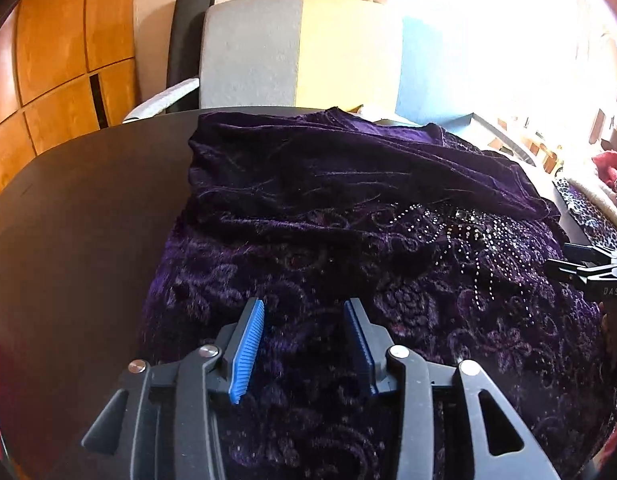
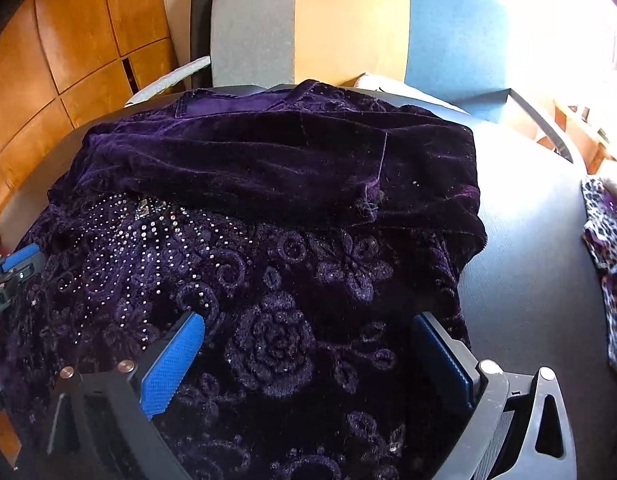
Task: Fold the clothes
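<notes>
- Nearest, left wrist view: left tool (image 1: 304,312), blue ribbed pads parted to a moderate gap, nothing pinched between, poised just above the cloth.
- Right wrist view: right tool (image 2: 308,332), blue pads spread wide, empty, likewise over the cloth and not gripping.
- Under both: dark purple velvet garment with raised floral pattern (image 1: 348,280), lying spread on the round black worktop (image 1: 88,220), covering most of its middle.
- Mid field: fan of small silver studs and a clear stone cluster (image 2: 148,216) on the garment's front, between the two tools.
- Just beyond the studs: plain velvet flap (image 2: 268,160) laid back over the patterned body, hemmed edge and a small frayed tuft showing; looks like a sleeve or upper part already turned in.
- Far edge of garment reaching the worktop's rim.
- Right side of worktop: leopard-print fabric (image 2: 608,260), apart from the purple piece, untouched.
- Behind: chair with grey, yellow and blue upholstered back (image 1: 308,52); orange-brown wooden panelled cabinet (image 1: 52,48) at left.
- Step judged: one fold set down and released, both tools free; task partway, garment not yet compact.
- Next move likely calls for fresh pinches on the near hem, one tool toward each corner, then a lift carried over the folded flap.
- Caution: velvet thick and slippery, so pads need to bite a full layer; the stud patch may snag.
</notes>
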`<state>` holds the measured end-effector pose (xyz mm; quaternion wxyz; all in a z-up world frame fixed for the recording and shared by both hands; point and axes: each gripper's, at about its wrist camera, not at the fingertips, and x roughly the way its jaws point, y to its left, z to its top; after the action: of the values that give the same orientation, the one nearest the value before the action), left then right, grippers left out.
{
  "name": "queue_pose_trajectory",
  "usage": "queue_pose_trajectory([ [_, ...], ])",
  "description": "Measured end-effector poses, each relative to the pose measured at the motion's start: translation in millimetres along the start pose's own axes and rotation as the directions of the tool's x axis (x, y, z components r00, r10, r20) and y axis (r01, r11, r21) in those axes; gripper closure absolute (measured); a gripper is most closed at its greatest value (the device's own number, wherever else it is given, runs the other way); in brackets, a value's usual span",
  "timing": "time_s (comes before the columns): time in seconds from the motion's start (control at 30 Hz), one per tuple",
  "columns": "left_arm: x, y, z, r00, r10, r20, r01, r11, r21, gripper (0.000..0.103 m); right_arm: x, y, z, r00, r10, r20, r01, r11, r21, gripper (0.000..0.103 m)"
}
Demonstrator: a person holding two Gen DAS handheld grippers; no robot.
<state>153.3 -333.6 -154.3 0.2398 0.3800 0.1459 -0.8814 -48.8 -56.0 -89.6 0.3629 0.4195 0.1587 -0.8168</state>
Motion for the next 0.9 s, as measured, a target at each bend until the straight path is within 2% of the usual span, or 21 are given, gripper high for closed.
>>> queue_pose_trajectory([
  [0.27,24,0,27,0.999,0.020,-0.028,-0.020,1.000,-0.007,0.052,6,-2,2,1.000,-0.004,0.004,0.004,1.000,0.009,0.000],
  [0.57,16,-3,26,0.999,0.033,-0.043,-0.033,0.999,-0.011,0.050,-10,7,-11,1.000,-0.003,-0.004,0.003,1.000,0.020,0.000],
  [0.67,10,6,28,0.997,0.017,-0.074,-0.019,1.000,-0.024,0.050,-29,2,-14,0.998,0.062,-0.031,-0.061,0.997,0.050,0.000],
  [0.8,-22,26,16,0.998,-0.034,-0.053,0.029,0.994,-0.104,0.050,-80,-22,-36,0.983,0.172,0.058,-0.178,0.974,0.139,0.000],
  [0.9,-49,43,-9,0.997,-0.067,-0.033,0.061,0.985,-0.160,0.050,-110,-51,-71,0.972,0.215,0.094,-0.232,0.943,0.238,0.000],
])
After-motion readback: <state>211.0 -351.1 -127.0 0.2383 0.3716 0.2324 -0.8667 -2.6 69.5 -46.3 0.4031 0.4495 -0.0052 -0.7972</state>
